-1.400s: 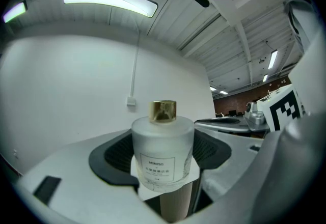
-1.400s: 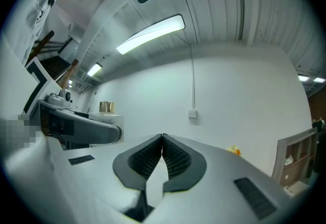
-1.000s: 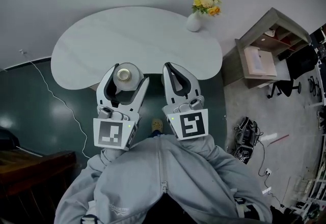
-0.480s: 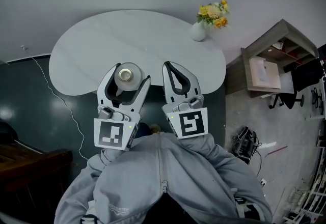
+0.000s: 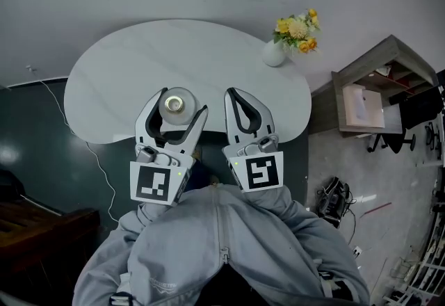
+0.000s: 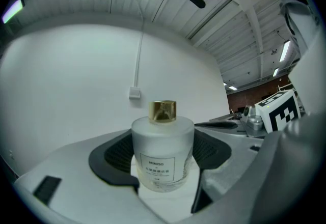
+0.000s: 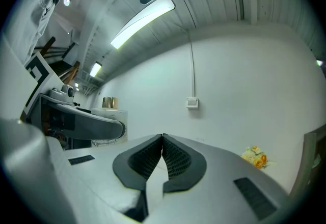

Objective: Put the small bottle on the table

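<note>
Small bottle (image 6: pixel 163 154) placement is at the carry step: you hold it upright over the near edge of the white table (image 5: pixel 125 54), mid-frame in the head view. Your left gripper (image 5: pixel 181 101) clamps its frosted body, and your right gripper (image 5: pixel 231 93) is closed on nothing. Next, I judge, lower it onto bare tabletop and release. Its label reads MINISO.

Two hand-held grippers at the near edge of a white table (image 5: pixel 174 47).
The left gripper (image 5: pixel 178 99) has the small bottle (image 5: pixel 175 106) between its jaws; the right gripper (image 5: pixel 234 93), jaws together, lies just beside it. A vase of flowers (image 5: pixel 275 54) stands at the table's far right rim.
</note>
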The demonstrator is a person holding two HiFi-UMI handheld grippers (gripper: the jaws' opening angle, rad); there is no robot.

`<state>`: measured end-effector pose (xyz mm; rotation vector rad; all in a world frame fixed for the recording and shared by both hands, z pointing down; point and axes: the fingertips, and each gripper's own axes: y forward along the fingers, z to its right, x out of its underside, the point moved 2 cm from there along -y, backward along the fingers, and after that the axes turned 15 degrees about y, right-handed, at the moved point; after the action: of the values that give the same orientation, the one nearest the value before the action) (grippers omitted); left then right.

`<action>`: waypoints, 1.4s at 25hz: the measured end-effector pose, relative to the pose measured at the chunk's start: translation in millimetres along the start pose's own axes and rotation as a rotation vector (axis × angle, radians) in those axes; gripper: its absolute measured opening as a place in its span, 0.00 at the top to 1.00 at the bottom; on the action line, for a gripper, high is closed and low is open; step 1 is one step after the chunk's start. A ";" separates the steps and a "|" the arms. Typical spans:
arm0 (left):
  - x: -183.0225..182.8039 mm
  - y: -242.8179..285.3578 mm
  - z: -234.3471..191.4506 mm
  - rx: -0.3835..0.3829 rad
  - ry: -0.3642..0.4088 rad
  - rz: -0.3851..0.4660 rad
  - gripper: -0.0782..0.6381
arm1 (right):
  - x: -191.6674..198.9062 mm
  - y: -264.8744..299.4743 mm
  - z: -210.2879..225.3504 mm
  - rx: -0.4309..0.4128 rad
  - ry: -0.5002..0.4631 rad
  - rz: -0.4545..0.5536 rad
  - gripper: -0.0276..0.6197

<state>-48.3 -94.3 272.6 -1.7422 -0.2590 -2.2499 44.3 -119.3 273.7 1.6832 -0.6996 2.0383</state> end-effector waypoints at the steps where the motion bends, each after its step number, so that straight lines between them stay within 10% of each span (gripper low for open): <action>1: 0.8 6.5 -4.6 0.001 -0.003 0.007 0.43 | -0.1 7.1 1.6 0.001 -0.005 0.006 0.92; 35: 53.0 162.7 -98.9 0.148 -0.011 0.044 0.43 | 38.7 166.1 62.9 0.089 -0.023 0.001 0.92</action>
<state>-97.6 -284.5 293.4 -1.6684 -0.3762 -2.1327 -13.3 -289.6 300.7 1.7590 -0.6262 2.0822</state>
